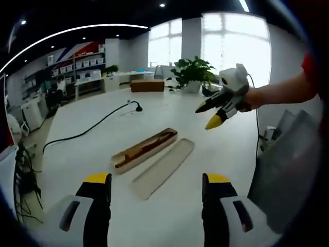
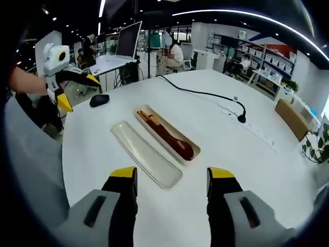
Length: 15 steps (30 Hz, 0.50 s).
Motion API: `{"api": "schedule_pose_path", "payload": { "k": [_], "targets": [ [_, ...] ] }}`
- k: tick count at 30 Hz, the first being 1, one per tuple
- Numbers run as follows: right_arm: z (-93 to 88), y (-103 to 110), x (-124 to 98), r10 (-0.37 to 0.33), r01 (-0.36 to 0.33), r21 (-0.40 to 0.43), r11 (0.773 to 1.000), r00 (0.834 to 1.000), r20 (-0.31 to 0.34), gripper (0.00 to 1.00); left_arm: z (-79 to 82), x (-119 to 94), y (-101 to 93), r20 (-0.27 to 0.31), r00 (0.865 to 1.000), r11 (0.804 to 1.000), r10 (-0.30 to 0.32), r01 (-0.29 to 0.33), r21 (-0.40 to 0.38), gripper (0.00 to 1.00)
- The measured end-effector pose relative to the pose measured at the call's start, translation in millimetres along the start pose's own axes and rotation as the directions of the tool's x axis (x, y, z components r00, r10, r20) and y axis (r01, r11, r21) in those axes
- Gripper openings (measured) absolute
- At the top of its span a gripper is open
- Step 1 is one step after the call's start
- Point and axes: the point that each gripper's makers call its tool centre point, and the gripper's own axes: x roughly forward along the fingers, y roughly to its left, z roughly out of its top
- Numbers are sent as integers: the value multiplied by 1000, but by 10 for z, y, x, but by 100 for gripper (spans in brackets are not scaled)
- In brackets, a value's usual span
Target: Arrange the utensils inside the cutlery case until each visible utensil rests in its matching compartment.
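in the left gripper view the left gripper (image 1: pixel 157 188) hangs over the near edge of the white table (image 1: pixel 92 154) with its jaws wide apart and nothing between them, while the cutlery case (image 1: pixel 145 150), holding brown wooden utensils (image 1: pixel 149 146), lies in the middle of the table with its lid (image 1: pixel 163 168) flat just beside it on the right, and the right gripper (image 1: pixel 212 114) is held in the air to the far right, jaws parted and empty. in the right gripper view the left gripper (image 2: pixel 77 88) shows at the far left with jaws apart, a dark mouse (image 2: pixel 99 100) lies just right of it, then the lid (image 2: pixel 146 153), then the cutlery case (image 2: pixel 167 134) with a wooden spoon (image 2: pixel 175 140) in it, and the right gripper (image 2: pixel 172 180) hangs near, jaws wide and empty. a black cable (image 2: pixel 205 94) runs across the far right of the table (image 2: pixel 247 170).
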Motion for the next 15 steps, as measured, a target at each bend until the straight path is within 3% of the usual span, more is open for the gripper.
{"api": "schedule_pose_path", "payload": {
  "k": [6, 10, 12, 15],
  "targets": [
    [-155, 40, 187, 30, -35, -85, 996, 998, -53, 55, -184, 240, 162, -52, 998, 999, 31, -30, 28, 77],
    [-237, 0, 290, 38, -42, -59, 997, 996, -76, 55, -327, 428, 219, -85, 996, 995, 40, -32, 92, 75],
    [-253, 5, 313, 40, -45, -54, 998, 996, -75, 55, -423, 529, 231, -129, 991, 994, 28, -15, 106, 75],
    [-333, -10, 390, 48, -54, -61, 997, 994, -100, 55, -424, 598, 255, -135, 990, 993, 29, -13, 119, 70]
  ]
}}
